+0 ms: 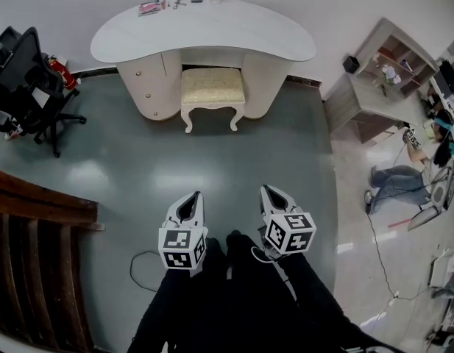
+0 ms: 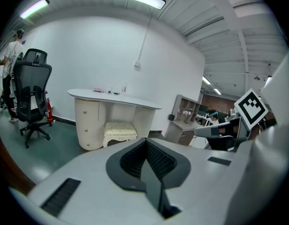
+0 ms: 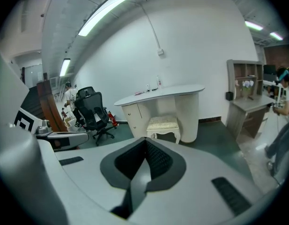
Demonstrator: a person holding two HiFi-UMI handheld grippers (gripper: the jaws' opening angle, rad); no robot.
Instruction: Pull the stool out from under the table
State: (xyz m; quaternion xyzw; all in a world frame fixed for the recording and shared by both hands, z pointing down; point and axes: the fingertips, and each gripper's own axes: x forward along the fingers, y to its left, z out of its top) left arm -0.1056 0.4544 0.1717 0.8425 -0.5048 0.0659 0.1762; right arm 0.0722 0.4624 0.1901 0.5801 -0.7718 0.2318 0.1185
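A cream stool (image 1: 212, 90) with a padded seat and curved legs stands tucked in the kneehole of a white curved dressing table (image 1: 204, 31) against the far wall. It shows small in the left gripper view as the stool (image 2: 119, 131) and in the right gripper view as the stool (image 3: 163, 124). My left gripper (image 1: 191, 198) and right gripper (image 1: 269, 192) hover side by side over the floor, far short of the stool. Both are shut with nothing between their jaws.
A black office chair (image 1: 32, 87) stands at the left by the wall. A dark wooden rail (image 1: 43, 204) runs along the near left. A grey desk with shelves (image 1: 374, 87) and a seated person (image 1: 403, 179) are at the right. A cable (image 1: 142, 259) lies on the green floor.
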